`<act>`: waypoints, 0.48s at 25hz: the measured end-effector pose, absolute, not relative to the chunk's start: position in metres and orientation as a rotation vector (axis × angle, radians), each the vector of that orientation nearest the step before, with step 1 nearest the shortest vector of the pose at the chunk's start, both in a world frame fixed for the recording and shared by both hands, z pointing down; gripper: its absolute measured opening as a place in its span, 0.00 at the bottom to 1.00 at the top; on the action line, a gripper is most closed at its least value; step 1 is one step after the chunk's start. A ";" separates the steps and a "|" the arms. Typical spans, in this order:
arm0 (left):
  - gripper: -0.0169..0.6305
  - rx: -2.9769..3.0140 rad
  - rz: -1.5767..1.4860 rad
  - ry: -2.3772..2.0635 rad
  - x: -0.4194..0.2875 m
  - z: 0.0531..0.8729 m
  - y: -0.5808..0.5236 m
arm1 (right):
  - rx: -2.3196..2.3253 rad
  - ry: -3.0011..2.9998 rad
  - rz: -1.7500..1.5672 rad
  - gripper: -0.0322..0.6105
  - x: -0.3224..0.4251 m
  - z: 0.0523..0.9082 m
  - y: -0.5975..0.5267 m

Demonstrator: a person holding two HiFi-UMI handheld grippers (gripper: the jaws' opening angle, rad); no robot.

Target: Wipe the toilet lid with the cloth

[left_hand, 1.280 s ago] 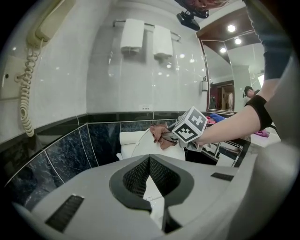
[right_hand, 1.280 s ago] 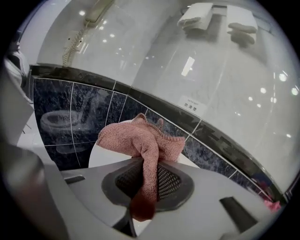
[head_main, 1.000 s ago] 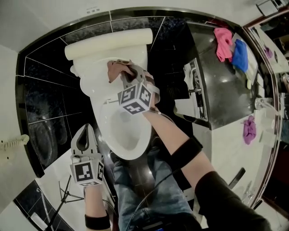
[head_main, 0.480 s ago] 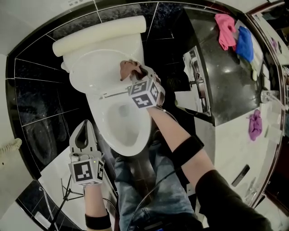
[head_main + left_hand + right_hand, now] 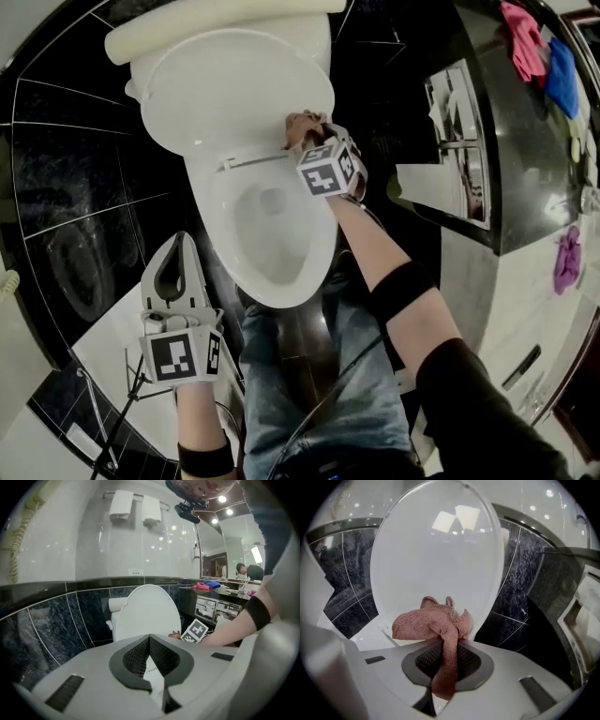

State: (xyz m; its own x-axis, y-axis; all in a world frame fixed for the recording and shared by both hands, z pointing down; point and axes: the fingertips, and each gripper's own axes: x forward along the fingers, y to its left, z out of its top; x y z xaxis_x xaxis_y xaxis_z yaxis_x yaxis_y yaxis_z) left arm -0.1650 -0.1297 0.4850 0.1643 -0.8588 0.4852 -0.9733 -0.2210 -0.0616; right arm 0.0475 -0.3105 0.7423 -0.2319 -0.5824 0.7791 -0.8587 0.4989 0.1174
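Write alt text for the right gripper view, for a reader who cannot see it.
The right gripper is shut on a pink cloth, which bunches out past its fingers in front of the lower part of the raised white toilet lid. Dark marbled wall tiles show on either side of the lid.

The right gripper [image 5: 449, 662] grips a pink cloth [image 5: 431, 623] between its jaws. The cloth bunches up just above them, in front of the lower part of the raised white toilet lid [image 5: 436, 550]. Dark marbled wall tiles [image 5: 520, 583] show on both sides of the lid.
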 end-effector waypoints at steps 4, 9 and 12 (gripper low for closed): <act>0.03 2.148 0.634 -1.783 -0.187 0.501 -0.116 | 1.146 -1.870 0.463 0.17 0.039 0.780 -0.298; 0.03 2.108 0.637 -1.814 -0.220 0.510 -0.100 | 1.082 -1.784 0.485 0.17 0.023 0.814 -0.287; 0.03 2.084 0.634 -1.832 -0.240 0.513 -0.090 | 1.050 -1.739 0.494 0.17 0.012 0.831 -0.281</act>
State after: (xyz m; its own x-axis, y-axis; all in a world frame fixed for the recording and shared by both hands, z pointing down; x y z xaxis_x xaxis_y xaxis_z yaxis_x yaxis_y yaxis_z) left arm -0.2404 -0.0899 0.5134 0.0925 -0.8573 0.5065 -0.9869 -0.1464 -0.0674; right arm 0.0122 -0.2805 0.8311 -0.1189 -0.4200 0.8997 -0.8305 0.5387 0.1418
